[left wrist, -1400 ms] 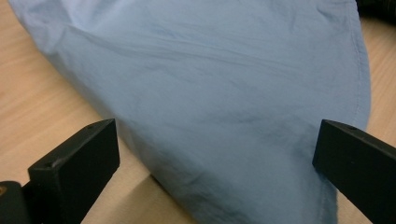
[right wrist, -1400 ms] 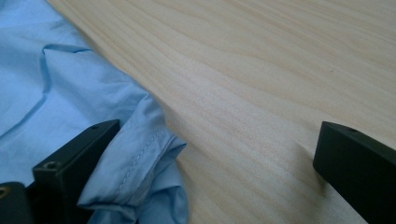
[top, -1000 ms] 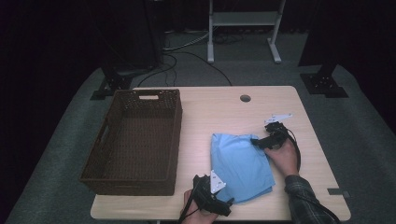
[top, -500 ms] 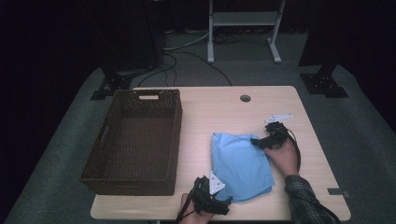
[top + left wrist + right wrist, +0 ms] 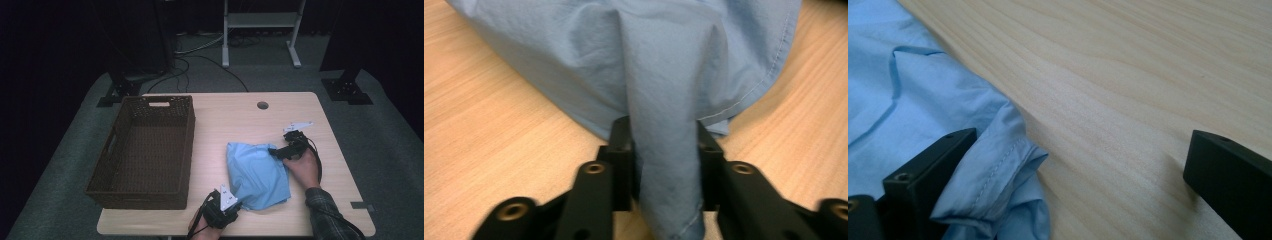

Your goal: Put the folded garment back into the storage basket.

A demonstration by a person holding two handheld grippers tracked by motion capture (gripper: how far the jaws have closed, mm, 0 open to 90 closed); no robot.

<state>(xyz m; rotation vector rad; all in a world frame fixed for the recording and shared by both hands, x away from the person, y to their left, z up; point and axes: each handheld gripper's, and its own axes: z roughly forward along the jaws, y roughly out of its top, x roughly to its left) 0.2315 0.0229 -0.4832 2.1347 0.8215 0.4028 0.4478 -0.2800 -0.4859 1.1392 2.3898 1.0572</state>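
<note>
A brown wicker basket (image 5: pixel 145 150) sits at the bench's (image 5: pixel 240 120) nine o'clock side; a white stand (image 5: pixel 260 22) rises beyond at twelve.

Left hand-held gripper (image 5: pixel 235 205): black body, grey three-cornered plate mounted on top, black cable trailed behind. Jaws seen as black flat bars with round screw holes. Right hand-held gripper (image 5: pixel 280 150): black, grey plate, looped black cable. Dark plaid sleeve (image 5: pixel 327 214) worn.

1 blue cloth (image 5: pixel 257 175), 1 wicker basket (image 5: pixel 145 150), 1 table (image 5: pixel 235 120), 2 grippers: left (image 5: pixel 235 205) & right (image 5: pixel 274 151).
</note>
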